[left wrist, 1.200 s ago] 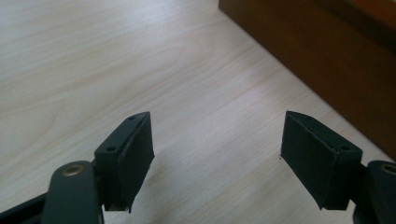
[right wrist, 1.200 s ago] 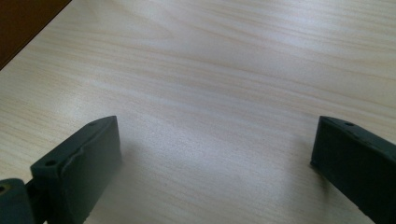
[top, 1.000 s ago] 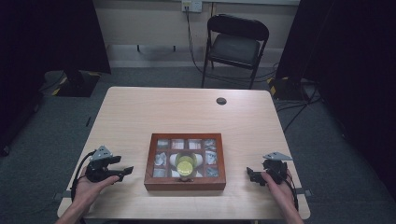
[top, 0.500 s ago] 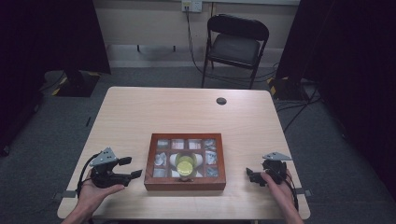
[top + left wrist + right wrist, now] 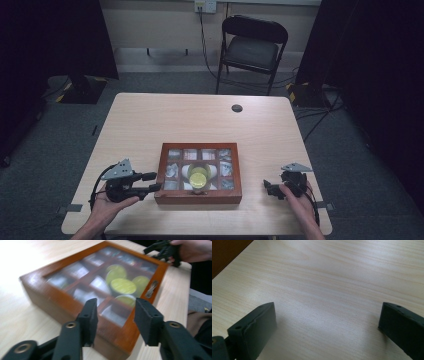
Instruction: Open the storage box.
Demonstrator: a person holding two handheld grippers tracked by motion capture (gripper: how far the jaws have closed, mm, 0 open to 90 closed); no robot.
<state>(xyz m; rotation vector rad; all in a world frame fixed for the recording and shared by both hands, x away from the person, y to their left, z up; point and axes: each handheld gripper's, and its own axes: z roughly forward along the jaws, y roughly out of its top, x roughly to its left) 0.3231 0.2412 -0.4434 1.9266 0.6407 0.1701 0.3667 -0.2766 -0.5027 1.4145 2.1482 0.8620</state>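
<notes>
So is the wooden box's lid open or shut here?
Shut: the wooden box's glass lid lies flat on the frame, its latch at the front edge.

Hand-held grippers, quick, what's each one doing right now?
Left hand-held gripper: open, jaws just been closing, nothing gripped, at the wooden box.
Right hand-held gripper: open wide, empty, over the table.

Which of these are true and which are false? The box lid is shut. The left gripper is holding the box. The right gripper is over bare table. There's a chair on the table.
1. The wooden box has its glass lid shut: true.
2. The left gripper holds the box: false; its jaws have just been closing but stand apart beside the box's left edge, gripping nothing.
3. The right gripper is open over bare table: true.
4. The chair stands on the table: false; it stands on the floor behind it.
</notes>
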